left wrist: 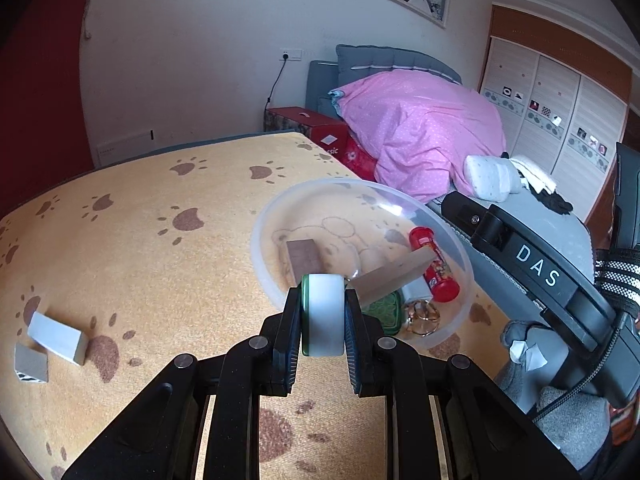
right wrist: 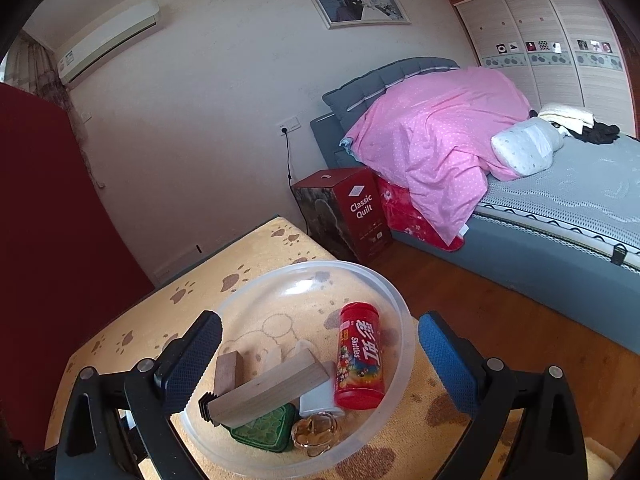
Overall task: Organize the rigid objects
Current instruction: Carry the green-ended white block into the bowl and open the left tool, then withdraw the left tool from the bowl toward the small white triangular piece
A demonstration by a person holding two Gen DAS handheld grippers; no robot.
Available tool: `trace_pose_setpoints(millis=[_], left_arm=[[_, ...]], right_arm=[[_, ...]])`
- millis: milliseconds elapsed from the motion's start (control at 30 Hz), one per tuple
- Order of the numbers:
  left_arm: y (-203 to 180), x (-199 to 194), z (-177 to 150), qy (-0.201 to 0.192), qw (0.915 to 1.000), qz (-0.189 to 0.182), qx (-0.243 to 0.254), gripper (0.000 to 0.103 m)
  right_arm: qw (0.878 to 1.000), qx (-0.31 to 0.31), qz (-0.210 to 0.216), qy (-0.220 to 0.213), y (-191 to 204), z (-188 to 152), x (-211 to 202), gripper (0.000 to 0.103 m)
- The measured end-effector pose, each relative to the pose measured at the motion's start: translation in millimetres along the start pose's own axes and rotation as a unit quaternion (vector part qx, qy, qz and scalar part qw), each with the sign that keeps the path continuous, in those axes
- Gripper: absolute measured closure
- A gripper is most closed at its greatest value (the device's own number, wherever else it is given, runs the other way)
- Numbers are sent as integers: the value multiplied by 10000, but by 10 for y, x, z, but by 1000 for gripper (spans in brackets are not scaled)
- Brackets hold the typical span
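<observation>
Left wrist view, nearest first: the left hand-held gripper point(left wrist: 322, 316) is clamped on a white disc with a green rim point(left wrist: 323, 314), held just short of the clear bowl point(left wrist: 264, 248) near the surface's right edge. Inside the bowl lie a pale wooden block point(left wrist: 394, 276), a dark brown block point(left wrist: 304, 254), a green tin point(left wrist: 384, 310) and a red candy tube point(left wrist: 434, 264). The right hand-held gripper point(right wrist: 320, 364) hangs over the same bowl, pads wide apart and empty. Released too early, the disc could strike the rim and roll off the surface point(left wrist: 160, 240); dropped onto the tilted wooden block, it might bounce out. Two grey blocks point(left wrist: 58, 338) wait toward the left edge.
</observation>
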State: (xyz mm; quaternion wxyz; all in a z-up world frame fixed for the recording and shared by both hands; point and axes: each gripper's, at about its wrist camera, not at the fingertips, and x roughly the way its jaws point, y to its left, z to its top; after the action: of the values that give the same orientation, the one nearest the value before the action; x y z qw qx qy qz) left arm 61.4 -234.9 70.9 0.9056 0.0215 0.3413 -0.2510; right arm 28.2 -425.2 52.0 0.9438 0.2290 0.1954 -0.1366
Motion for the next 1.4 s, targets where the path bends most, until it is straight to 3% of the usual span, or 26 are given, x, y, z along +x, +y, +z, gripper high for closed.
trace_pose_setpoints(millis=[333, 400, 467, 567, 833, 967, 1167, 1400], left_arm=[[-158, 184, 112, -24, 9987, -476, 201, 83], [-185, 208, 112, -18, 9982, -514, 291, 80], [-172, 229, 94, -17, 9984, -473, 300, 67], [-93, 242, 52, 24, 9989, -437, 139, 62], [54, 235, -25, 72, 9998, -154, -104, 51], [101, 162, -43, -35, 9999, 33, -118, 38], [253, 37, -89, -131, 9990, 366, -214, 26], [561, -101, -192, -142, 9954, 787, -530, 24]], right_arm=[[9999, 39, -86, -66, -10, 3, -15, 2], [9999, 54, -99, -58, -17, 3, -14, 2], [9999, 50, -99, -63, -16, -4, -29, 2], [9999, 29, -88, -52, -10, -6, -28, 2], [10000, -35, 20, -78, 20, -24, -62, 2], [9997, -147, 169, -88, 72, -46, -71, 1], [9986, -385, 368, -47, 173, -107, -77, 1], [9953, -689, 675, 66, 309, -197, -80, 1]])
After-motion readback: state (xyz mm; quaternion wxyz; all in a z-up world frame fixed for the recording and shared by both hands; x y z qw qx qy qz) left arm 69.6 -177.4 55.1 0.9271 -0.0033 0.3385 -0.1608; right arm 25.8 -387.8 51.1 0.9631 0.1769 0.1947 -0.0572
